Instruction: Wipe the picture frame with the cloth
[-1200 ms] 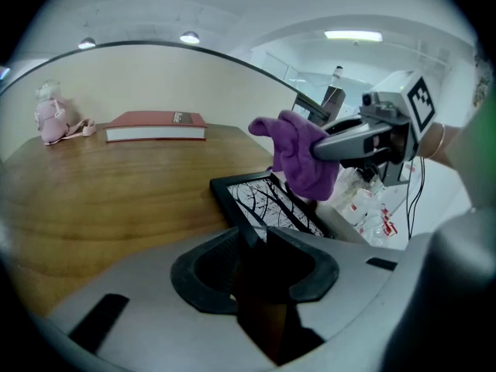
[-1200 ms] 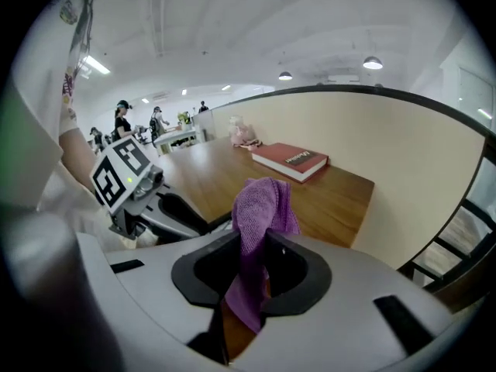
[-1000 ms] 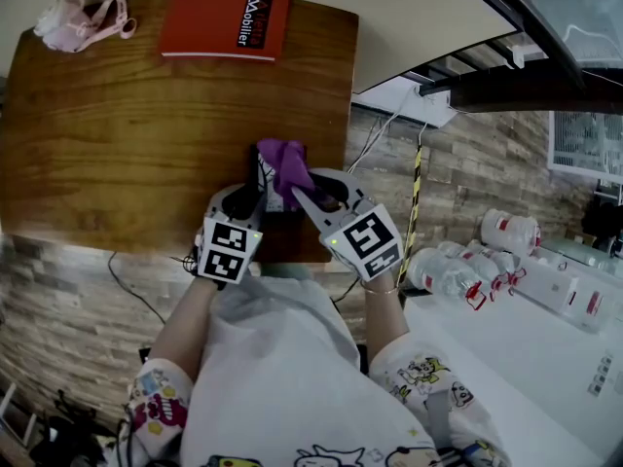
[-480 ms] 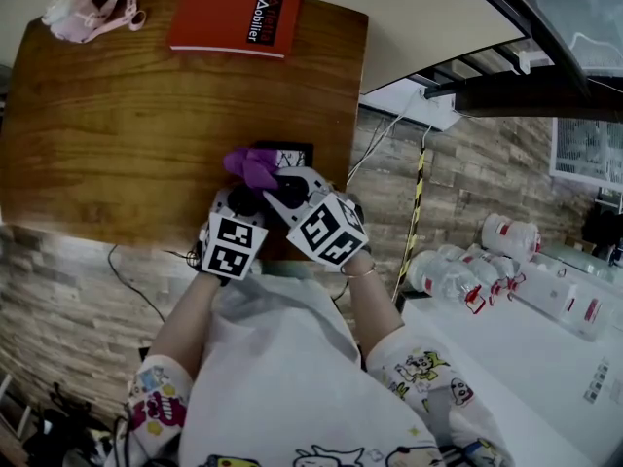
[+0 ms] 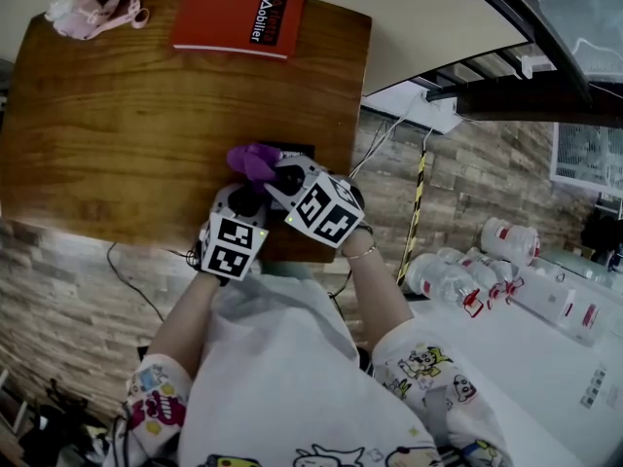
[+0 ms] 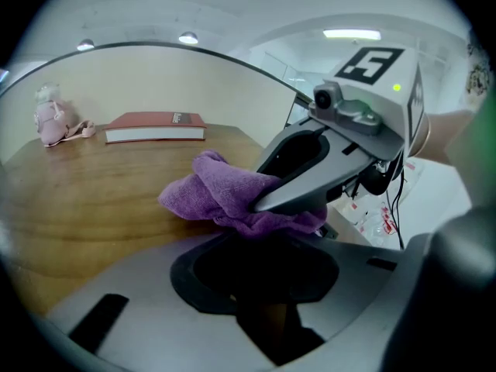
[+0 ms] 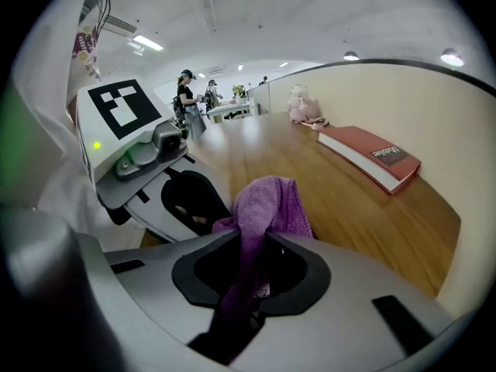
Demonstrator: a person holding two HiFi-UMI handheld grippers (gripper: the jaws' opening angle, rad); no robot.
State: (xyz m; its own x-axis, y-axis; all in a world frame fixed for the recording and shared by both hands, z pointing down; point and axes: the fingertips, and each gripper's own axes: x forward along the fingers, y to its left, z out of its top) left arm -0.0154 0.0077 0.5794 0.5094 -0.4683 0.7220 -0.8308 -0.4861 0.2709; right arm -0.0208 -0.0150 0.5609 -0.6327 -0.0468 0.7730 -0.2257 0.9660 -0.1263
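Jaws of the right gripper [image 7: 252, 242] stood narrow, pinched on a fold of the purple cloth [image 7: 267, 204]; the loose bunch rose just ahead of the tips. Jaws of the left gripper [image 6: 260, 285] were partly closed round a dark thing, read as the near edge of the picture frame [image 5: 295, 150]. Grip judged firm, though that view was too dark to show pad contact.

Frame position: directly ahead of the left jaws, and just below and ahead of the right jaws, at the near edge of the bench [image 5: 117, 115]. It was mostly covered by the cloth and both grippers; only a dark strip of rim showed beyond the right tips in the head view. The cloth appeared to rest on the frame's upper edge, with the right jaws crossing just above the left jaws from the right.

Judgement: wiping under way. Frame's long axis could not be settled. The visible rim strip ran crosswise to the right jaws, so the next stroke probably wanted to run sideways along it. Right hand was the working one; left only steadied.

Well beyond both jaws: red book [image 5: 238, 17], pink soft toy [image 5: 92, 10]. Neither involved.
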